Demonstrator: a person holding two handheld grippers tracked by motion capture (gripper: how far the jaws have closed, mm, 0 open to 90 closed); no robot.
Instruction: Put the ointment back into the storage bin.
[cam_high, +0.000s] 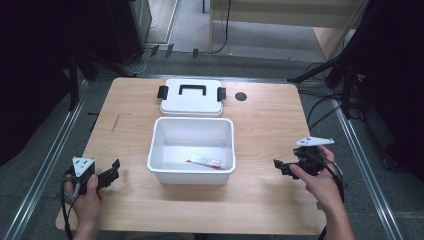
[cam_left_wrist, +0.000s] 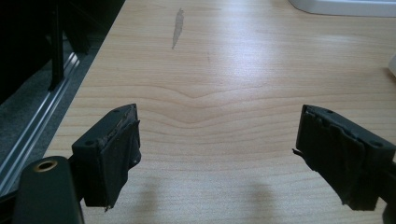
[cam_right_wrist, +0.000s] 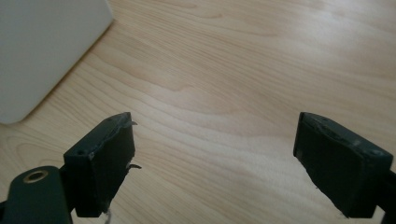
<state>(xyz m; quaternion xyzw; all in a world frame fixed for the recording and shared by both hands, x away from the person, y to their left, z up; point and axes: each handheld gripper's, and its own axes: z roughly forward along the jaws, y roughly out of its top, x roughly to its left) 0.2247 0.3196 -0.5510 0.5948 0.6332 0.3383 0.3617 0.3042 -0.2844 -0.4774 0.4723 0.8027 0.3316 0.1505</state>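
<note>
The left gripper (cam_high: 111, 172) rests low over the wooden table (cam_high: 260, 200) with its jaws spread wide and nothing between them, and the white open storage box (cam_high: 191, 172) sits off to its right, near but apart from it. The right gripper (cam_high: 281, 166) is likewise wide and empty above bare wood, the same box lying to its left with a gap between. Inside the box a white tube (cam_high: 205, 161) lies flat on the bottom, and beyond the box, farther from both grippers, its white lid (cam_high: 191, 97) with black handle and latches lies on the table.

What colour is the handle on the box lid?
Black. The handle sits on the white lid, with black clips at both ends; the high view shows it best.
</note>
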